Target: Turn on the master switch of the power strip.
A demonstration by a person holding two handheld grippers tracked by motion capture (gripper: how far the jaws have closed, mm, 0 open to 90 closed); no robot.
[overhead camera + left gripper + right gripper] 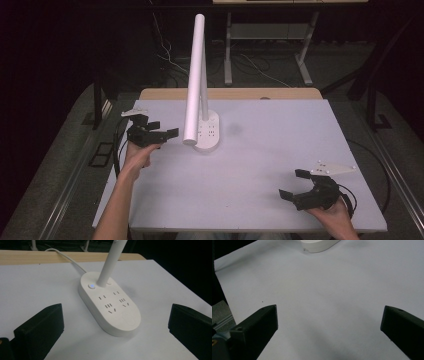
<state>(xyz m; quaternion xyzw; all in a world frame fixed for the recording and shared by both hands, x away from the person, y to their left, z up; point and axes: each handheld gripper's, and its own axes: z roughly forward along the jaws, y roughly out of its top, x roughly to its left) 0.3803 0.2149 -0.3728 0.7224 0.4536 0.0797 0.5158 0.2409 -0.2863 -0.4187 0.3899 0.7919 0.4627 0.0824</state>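
Left hand-held gripper stood wide open beside the desk lamp on the worktop.

The white worktop [260, 165] carried one thing, a white desk lamp [196, 80] at its far left, whose long arm leaned toward the near side over an oval base [110, 307] with sockets and a small lit button [92, 286]. The left hand-held gripper [159, 131] sat just left of that base, jaws spread wide and holding nothing, aimed at it. The right hand-held gripper [296, 184] rested at the near right, well apart from the lamp, jaws also wide and holding nothing. If the button was the aim, the step would likely go best by closing the jaws first, coming down from above the base clear of the leaning arm, and pressing lightly so the base did not slide.
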